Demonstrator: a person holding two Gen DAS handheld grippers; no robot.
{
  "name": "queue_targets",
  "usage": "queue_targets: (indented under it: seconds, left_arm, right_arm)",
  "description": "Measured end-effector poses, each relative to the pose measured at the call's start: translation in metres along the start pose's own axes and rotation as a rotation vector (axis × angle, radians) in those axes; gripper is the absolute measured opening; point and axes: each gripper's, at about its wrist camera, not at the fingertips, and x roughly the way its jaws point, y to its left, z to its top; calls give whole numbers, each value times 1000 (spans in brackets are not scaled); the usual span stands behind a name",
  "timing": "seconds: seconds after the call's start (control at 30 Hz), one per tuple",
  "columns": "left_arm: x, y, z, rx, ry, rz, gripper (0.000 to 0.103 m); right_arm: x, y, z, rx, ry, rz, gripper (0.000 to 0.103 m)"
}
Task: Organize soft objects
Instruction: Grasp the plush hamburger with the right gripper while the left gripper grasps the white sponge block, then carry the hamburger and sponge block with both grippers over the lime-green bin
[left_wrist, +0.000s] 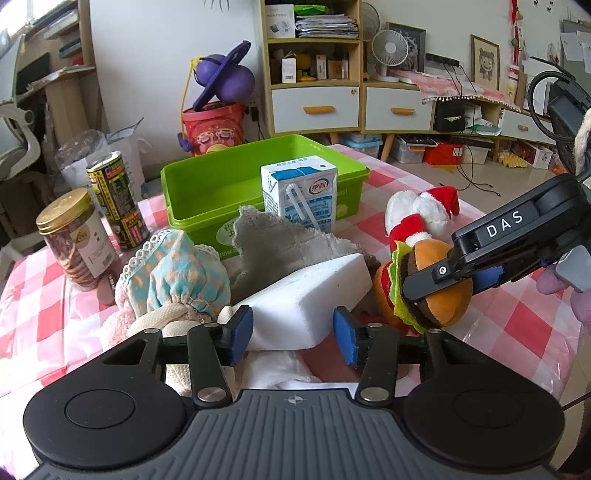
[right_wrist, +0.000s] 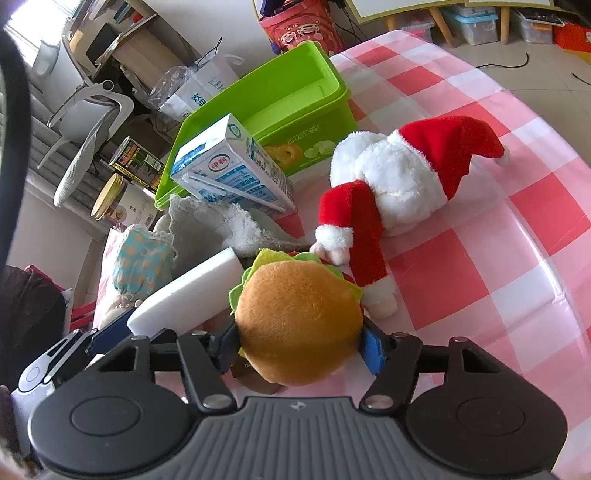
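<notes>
Right now the left hand-held gripper sits half-open around a white foam block on the pink-checked counter; the right hand-held gripper pinches an orange plush burger.

White sponge block in front of me, tilted, near end raised between my left tool's blue pads. Plush burger, tan bun, green lettuce frill, squeezed between my right tool's pads, just beside sponge. Santa doll, red hat and sleeves, lies face down on checked cloth, hands touching burger. Grey towel crumpled behind sponge. Blue-and-peach frilled cloth bunched to its left. Green bin behind, open.
</notes>
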Motion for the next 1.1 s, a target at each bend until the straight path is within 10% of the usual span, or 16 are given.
queue_targets:
  seconds: [1.1]
  left_arm:
    - [-36, 26, 43, -235, -234, 69, 34]
  right_arm:
    - [-67, 12, 42, 51, -252, 143, 46]
